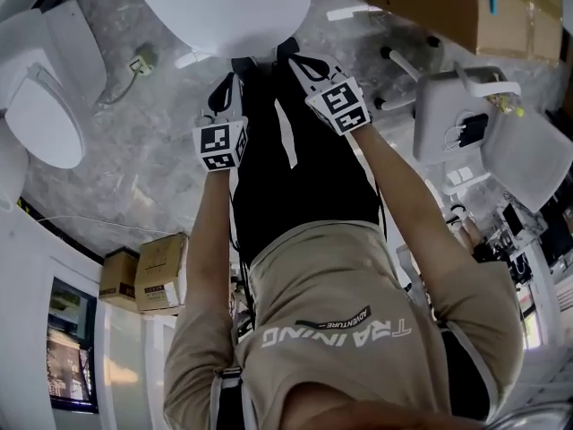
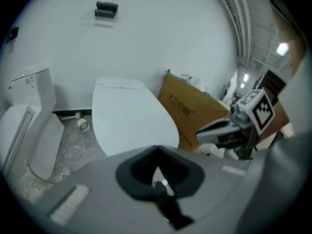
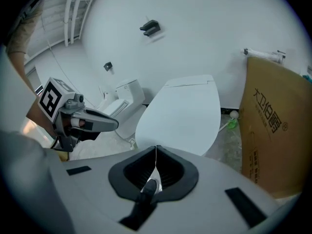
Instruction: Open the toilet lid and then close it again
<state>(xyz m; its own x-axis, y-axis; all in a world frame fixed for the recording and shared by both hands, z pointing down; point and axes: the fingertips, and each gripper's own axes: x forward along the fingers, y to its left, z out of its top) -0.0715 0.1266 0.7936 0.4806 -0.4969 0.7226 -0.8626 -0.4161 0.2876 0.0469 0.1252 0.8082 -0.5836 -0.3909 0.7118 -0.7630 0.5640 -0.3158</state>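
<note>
Head view: the left gripper and right gripper are held side by side. Their fingers are pressed together, empty; the toilet lid is seen beyond them.

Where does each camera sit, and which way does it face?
Left gripper view: on the left gripper, facing the lid; shows its shut jaws and the right gripper.
Right gripper view: on the right gripper, facing the lid; shows its shut jaws and the left gripper.
Head view: on the head, looking steeply down; shows torso, arms, both grippers.
Shared: both gripper views see lid and box.
</note>
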